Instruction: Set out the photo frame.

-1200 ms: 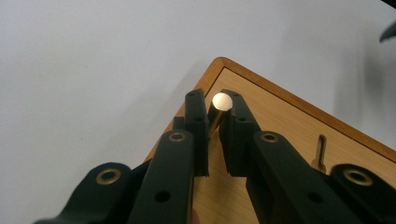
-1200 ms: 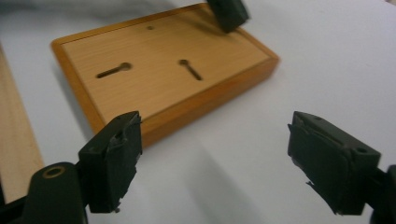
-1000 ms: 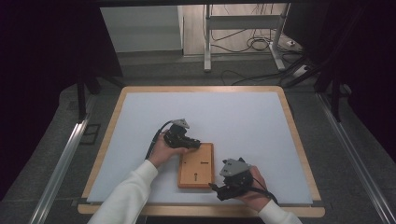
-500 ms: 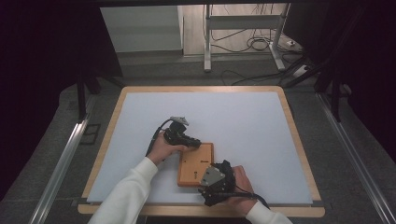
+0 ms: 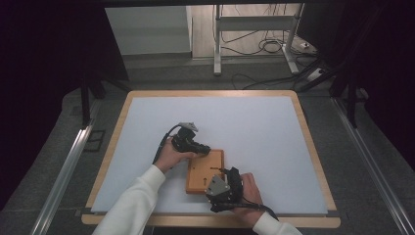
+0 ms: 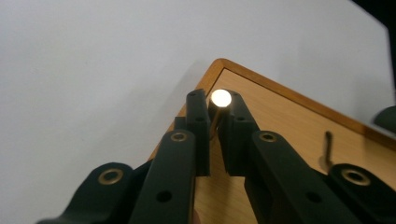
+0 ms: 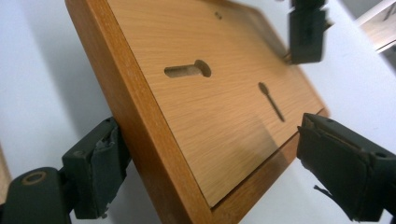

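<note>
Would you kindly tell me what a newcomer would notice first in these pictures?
A wooden board with keyhole slots lies on the white table, near its front edge. The left claw is shut on a bright metal pin at the board's far corner. The right claw straddles the board's near end, its pads at the two side edges; its jaws have just been closing.
</note>
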Demonstrator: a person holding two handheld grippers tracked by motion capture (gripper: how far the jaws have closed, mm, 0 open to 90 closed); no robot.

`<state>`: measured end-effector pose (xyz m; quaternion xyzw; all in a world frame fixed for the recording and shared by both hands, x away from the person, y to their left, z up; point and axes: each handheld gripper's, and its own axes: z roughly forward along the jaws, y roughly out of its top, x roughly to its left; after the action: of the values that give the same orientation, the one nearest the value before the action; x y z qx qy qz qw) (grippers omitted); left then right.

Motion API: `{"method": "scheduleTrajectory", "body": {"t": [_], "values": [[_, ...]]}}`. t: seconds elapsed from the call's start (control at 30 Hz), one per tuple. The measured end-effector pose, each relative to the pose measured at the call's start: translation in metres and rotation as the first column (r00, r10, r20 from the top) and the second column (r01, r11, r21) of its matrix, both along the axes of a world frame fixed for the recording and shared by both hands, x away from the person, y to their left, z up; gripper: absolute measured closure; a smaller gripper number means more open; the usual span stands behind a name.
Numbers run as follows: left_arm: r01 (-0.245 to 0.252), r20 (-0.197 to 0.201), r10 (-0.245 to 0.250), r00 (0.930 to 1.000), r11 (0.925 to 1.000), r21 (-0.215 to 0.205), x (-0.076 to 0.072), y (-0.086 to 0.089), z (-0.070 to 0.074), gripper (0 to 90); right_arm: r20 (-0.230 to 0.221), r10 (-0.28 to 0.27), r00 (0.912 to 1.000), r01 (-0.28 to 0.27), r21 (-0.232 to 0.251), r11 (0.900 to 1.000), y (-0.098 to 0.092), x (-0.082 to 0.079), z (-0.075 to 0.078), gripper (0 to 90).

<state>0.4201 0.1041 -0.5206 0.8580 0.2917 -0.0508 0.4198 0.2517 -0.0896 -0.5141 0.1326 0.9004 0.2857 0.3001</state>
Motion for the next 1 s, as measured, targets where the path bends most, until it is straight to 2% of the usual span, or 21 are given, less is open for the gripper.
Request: {"method": "scheduleTrajectory", "body": {"t": [0.07, 0.1, 0.23, 0.3, 0.47, 0.57, 0.7, 0.77, 0.8, 0.87, 0.93, 1.0], "values": [[-0.006, -0.002, 0.006, 1.0000, 0.9999, -0.009, 0.000, 0.000, -0.001, 84.5, 0.017, 0.006, 0.9998, -0.006, -0.001, 1.000, 0.000, -0.001, 0.003, 14.0], [-0.006, 0.005, 0.006, 1.0000, 1.0000, -0.005, 0.000, 0.000, 0.000, 84.6, 0.035, 0.007, 0.9993, -0.007, 0.007, 1.000, 0.000, -0.002, 0.004, 15.2], [-0.011, 0.019, 0.011, 0.9998, 0.9999, 0.001, 0.000, 0.000, 0.000, 84.8, 0.061, 0.005, 0.9981, -0.006, 0.025, 1.000, -0.002, -0.002, 0.010, 19.5], [-0.020, 0.029, 0.020, 0.9994, 0.9998, 0.005, -0.001, -0.001, 0.000, 84.8, 0.062, 0.004, 0.9981, -0.006, 0.029, 1.000, -0.003, -0.001, 0.012, 21.3], [-0.035, 0.020, 0.035, 0.9992, 0.9991, -0.024, 0.001, 0.002, -0.003, 84.0, 0.066, 0.009, 0.9978, -0.012, 0.046, 0.999, -0.007, 0.003, 0.021, 30.5], [-0.043, 0.027, 0.044, 0.9987, 0.9988, -0.024, 0.001, 0.002, -0.003, 82.5, 0.064, 0.014, 0.9978, -0.018, 0.056, 0.998, -0.009, 0.006, 0.028, 37.8], [-0.053, 0.042, 0.054, 0.9977, 0.9984, -0.021, 0.001, 0.002, -0.003, 81.1, 0.058, 0.019, 0.9981, -0.023, 0.068, 0.997, -0.010, 0.008, 0.031, 41.3], [-0.065, 0.054, 0.066, 0.9964, 0.9978, -0.011, 0.000, 0.002, -0.002, 74.3, 0.065, 0.020, 0.9977, -0.025, 0.067, 0.997, -0.010, 0.008, 0.033, 43.1], [-0.091, 0.087, 0.089, 0.9922, 0.9957, 0.017, -0.002, 0.002, 0.000, 69.1, 0.070, 0.020, 0.9973, -0.025, 0.069, 0.997, -0.010, 0.009, 0.035, 44.1], [-0.099, 0.094, 0.097, 0.9909, 0.9950, 0.016, -0.002, 0.003, 0.001, 63.8, 0.066, 0.022, 0.9976, -0.027, 0.070, 0.997, -0.010, 0.010, 0.036, 44.3], [-0.121, 0.099, 0.120, 0.9879, 0.9927, 0.001, -0.002, 0.008, 0.004, 56.8, 0.062, 0.026, 0.9977, -0.030, 0.064, 0.997, -0.011, 0.011, 0.037, 44.4], [-0.147, 0.104, 0.147, 0.9837, 0.9892, -0.009, -0.003, 0.013, 0.006, 53.5, 0.062, 0.027, 0.9977, -0.031, 0.063, 0.998, -0.011, 0.011, 0.037, 44.4]]}}
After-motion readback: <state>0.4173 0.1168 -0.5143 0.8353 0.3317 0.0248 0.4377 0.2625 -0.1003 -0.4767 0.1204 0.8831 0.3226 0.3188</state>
